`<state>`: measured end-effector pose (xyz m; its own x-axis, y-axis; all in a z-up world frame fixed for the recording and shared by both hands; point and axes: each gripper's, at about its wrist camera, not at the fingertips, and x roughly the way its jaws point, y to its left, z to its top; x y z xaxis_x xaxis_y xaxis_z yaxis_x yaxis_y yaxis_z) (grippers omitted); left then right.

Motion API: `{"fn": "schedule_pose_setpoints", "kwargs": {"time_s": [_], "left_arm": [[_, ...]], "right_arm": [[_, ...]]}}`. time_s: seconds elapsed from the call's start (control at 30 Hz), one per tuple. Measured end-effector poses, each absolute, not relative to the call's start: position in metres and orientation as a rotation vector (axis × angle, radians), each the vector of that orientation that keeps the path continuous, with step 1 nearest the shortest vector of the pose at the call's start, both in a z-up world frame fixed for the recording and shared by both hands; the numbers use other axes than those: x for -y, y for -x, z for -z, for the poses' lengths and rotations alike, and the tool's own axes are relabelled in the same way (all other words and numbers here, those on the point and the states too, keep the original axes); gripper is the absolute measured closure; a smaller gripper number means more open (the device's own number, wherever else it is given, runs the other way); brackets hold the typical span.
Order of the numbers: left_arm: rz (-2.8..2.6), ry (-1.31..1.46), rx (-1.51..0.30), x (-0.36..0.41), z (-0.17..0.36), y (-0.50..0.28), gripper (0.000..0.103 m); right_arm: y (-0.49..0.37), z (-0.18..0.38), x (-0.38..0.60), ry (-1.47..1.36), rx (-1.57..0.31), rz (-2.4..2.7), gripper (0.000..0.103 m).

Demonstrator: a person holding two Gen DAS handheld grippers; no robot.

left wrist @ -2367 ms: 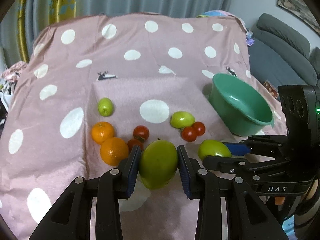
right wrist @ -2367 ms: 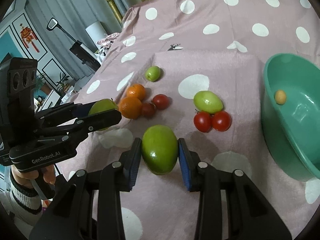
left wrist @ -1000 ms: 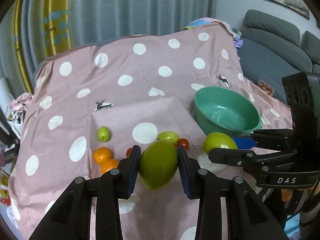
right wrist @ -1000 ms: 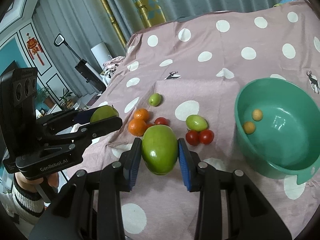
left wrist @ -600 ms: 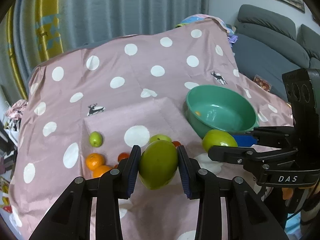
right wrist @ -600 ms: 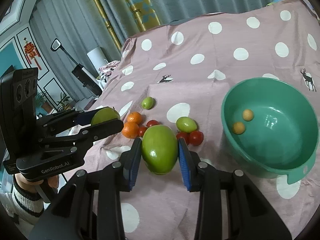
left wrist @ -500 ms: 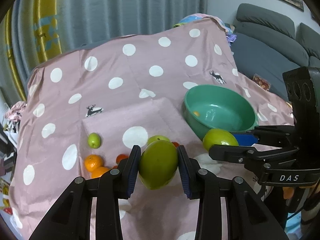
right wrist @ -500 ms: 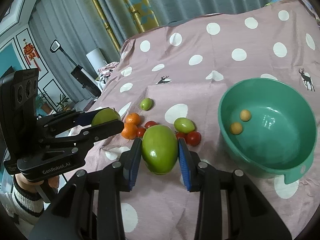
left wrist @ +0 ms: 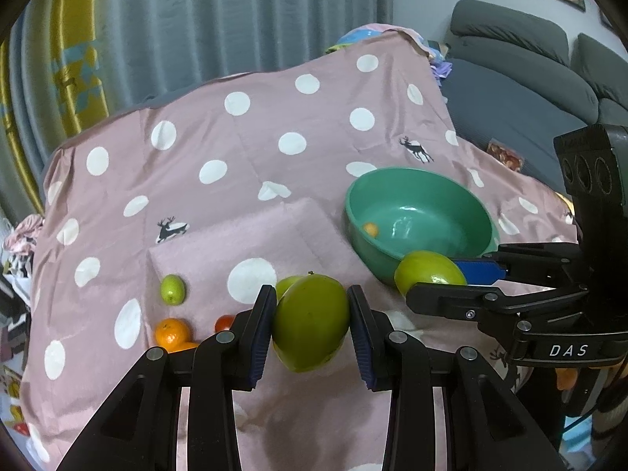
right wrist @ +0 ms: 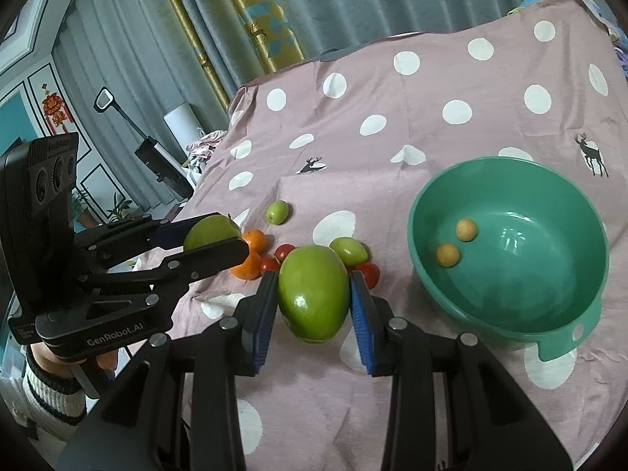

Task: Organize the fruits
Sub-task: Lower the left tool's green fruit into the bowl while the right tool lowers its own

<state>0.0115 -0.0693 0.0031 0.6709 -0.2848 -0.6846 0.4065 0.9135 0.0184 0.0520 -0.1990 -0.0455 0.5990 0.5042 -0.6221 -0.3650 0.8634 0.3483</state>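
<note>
while a large green fruit (left wrist: 311, 322) is clamped in the left gripper (left wrist: 311, 325) and another green fruit (right wrist: 313, 292) in the right gripper (right wrist: 313, 298), both are held above the cloth near the green bowl (right wrist: 565, 325). the carrying step is judged under way; a move over the bowl's rim, then a release, is called for next.

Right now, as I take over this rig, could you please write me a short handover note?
Left tool: shut on a large green fruit, held above the cloth.
Right tool: shut on a second large green fruit, also lifted.
Green bowl: on the spotted cloth, holding two small yellow-orange fruits.
Done: those two in the bowl; both big green fruits picked up.
Left: drop both held fruits in the bowl, then fetch the oranges, red tomatoes and two smaller green fruits lying on the cloth.
</note>
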Motion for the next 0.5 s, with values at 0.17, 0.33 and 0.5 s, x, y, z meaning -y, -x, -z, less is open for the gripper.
{"fn": "schedule_pose_setpoints", "kwargs": {"time_s": [0.17, 0.33, 0.5], "left_arm": [[0.394, -0.181, -0.739, 0.073, -0.003, -0.013, 0.065], [0.400, -0.189, -0.738, 0.078, -0.003, -0.016, 0.065], [0.410, -0.195, -0.738, 0.083, -0.003, -0.018, 0.065]], "right_arm": [[-0.052, 0.045, 0.203, -0.197, -0.777, -0.500, 0.066], [-0.052, 0.046, 0.207, -0.204, -0.776, -0.493, 0.066], [-0.052, 0.047, 0.212, -0.210, -0.776, -0.480, 0.066]]}}
